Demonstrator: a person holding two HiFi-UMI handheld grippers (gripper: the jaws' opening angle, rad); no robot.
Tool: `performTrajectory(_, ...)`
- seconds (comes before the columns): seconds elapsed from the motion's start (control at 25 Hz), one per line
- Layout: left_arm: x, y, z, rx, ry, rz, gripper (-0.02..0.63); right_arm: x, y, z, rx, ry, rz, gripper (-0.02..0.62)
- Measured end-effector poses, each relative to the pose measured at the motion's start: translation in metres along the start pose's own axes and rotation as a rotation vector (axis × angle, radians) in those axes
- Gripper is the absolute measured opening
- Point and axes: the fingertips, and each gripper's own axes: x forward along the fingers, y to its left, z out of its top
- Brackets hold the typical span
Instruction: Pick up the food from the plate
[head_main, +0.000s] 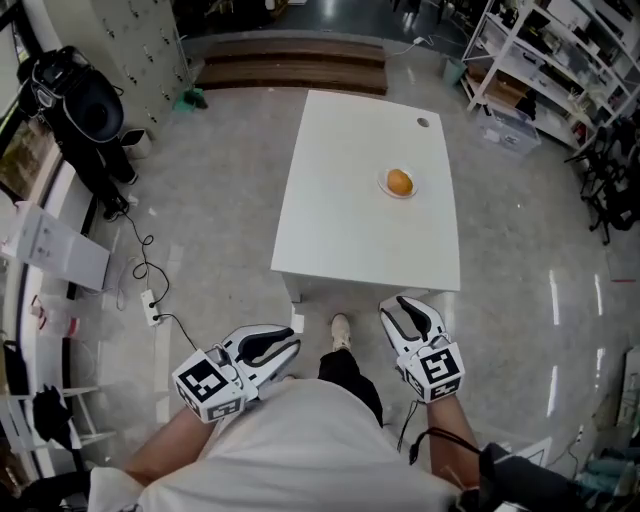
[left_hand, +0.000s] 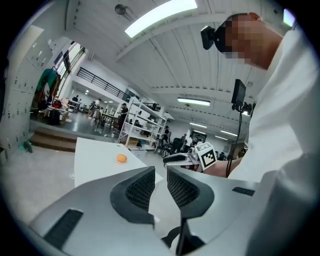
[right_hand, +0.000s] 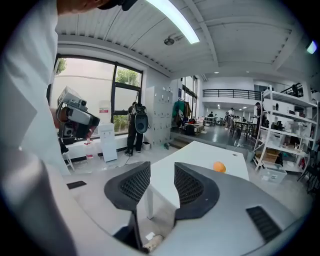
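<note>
An orange round piece of food (head_main: 399, 181) sits on a small white plate (head_main: 398, 195) on the far right part of a white table (head_main: 340, 220). It also shows far off in the left gripper view (left_hand: 121, 158) and in the right gripper view (right_hand: 218, 167). Both grippers hover near my body, short of the table's near edge. My left gripper (head_main: 290, 350) (left_hand: 160, 175) has a narrow gap between its jaws and holds nothing. My right gripper (head_main: 395, 308) (right_hand: 162, 172) stands open with only the table corner and floor seen through the gap.
My shoe (head_main: 341, 330) stands by the table's near edge. A power strip and cables (head_main: 150, 290) lie on the floor at the left, beside black bags (head_main: 85, 110). Metal shelving (head_main: 540, 60) lines the far right. Wooden steps (head_main: 290, 62) run behind the table.
</note>
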Motion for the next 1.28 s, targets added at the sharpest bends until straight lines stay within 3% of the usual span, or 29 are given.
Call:
performTrajectory(0.32,0.129,0.07,0.09,0.016,-0.02,0.083,0.069,0.109,-0.202,0.008,-0.042,0.033,0.026,0.207)
performTrajectory(0.56,0.194,0.106,0.111,0.015,0.005,0.16,0.071,0.194,-0.3,-0.024,-0.072,0.1,0.068,0.252)
performTrajectory(0.88,0.217,0.143,0.121,-0.029,0.045,0.303,0.075,0.289,-0.376,-0.067,-0.122,0.207,0.101,0.318)
performTrajectory(1.28,0.208,0.167,0.122,-0.042,0.078,0.403,0.075,0.359,-0.4,-0.1,-0.152,0.292,0.151,0.368)
